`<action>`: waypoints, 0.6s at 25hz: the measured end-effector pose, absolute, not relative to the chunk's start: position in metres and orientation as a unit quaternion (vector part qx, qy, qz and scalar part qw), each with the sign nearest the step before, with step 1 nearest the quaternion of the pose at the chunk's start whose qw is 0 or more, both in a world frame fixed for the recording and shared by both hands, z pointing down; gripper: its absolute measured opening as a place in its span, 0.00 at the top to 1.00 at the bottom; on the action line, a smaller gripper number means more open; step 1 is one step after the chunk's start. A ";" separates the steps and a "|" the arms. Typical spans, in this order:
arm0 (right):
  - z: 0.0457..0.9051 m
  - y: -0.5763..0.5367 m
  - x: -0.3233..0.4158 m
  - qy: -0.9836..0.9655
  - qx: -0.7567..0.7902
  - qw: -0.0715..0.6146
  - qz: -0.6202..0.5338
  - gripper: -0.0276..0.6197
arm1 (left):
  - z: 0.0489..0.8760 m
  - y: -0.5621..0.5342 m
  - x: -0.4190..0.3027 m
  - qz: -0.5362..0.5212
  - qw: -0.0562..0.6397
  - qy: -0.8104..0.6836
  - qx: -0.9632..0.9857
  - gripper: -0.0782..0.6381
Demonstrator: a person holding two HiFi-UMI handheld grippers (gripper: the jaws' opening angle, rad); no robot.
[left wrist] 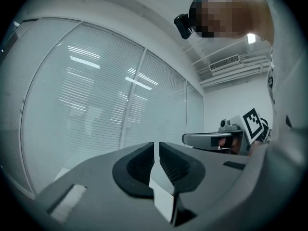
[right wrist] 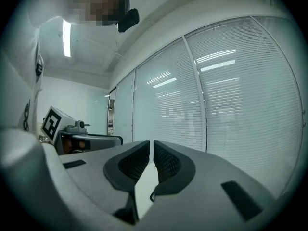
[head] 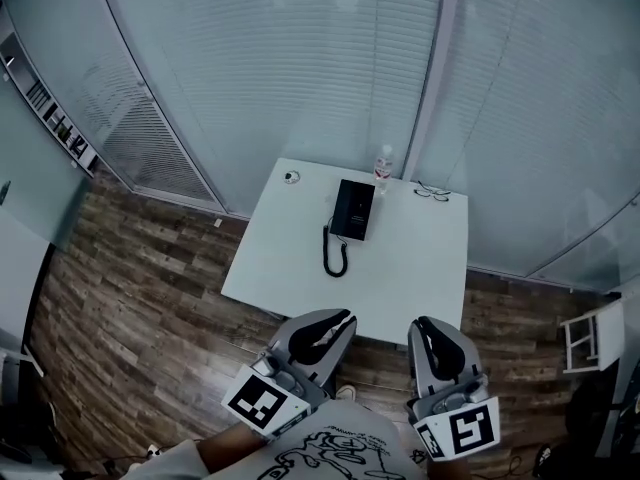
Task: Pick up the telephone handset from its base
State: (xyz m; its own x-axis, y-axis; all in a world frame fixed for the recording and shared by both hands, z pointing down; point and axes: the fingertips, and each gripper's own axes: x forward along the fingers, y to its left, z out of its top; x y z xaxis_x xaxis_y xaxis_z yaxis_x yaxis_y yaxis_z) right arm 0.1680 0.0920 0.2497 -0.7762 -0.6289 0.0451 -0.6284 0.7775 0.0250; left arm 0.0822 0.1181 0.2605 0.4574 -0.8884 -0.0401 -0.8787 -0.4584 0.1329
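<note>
A black telephone (head: pixel 353 210) lies near the far edge of a white table (head: pixel 420 268), its handset resting on the base. Its coiled cord (head: pixel 335 253) loops toward me. Both grippers hover over the floor short of the table's near edge, well apart from the phone. The left gripper (head: pixel 345 318) (left wrist: pixel 156 146) is shut with nothing between its jaws. The right gripper (head: pixel 425 323) (right wrist: pixel 151 143) is likewise shut and empty. Neither gripper view shows the phone; each shows the other gripper to its side.
On the table's far edge stand a water bottle (head: pixel 383 165), a pair of glasses (head: pixel 432 191) and a small round object (head: pixel 291 177). Glass walls with blinds close in behind the table. A white stand (head: pixel 585 338) sits on the wooden floor at right.
</note>
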 end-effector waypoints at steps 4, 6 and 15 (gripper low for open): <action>0.249 0.059 0.136 -0.945 0.324 0.040 -0.014 0.92 | 0.261 0.083 0.053 -0.048 0.054 -0.523 0.849 0.85; 0.248 0.041 0.120 -0.945 0.324 0.042 -0.015 0.92 | 0.263 0.067 0.037 -0.047 0.058 -0.524 0.848 0.85; 0.245 -0.039 0.041 -0.945 0.322 0.055 -0.017 0.92 | 0.259 -0.015 -0.042 -0.058 0.059 -0.522 0.849 0.85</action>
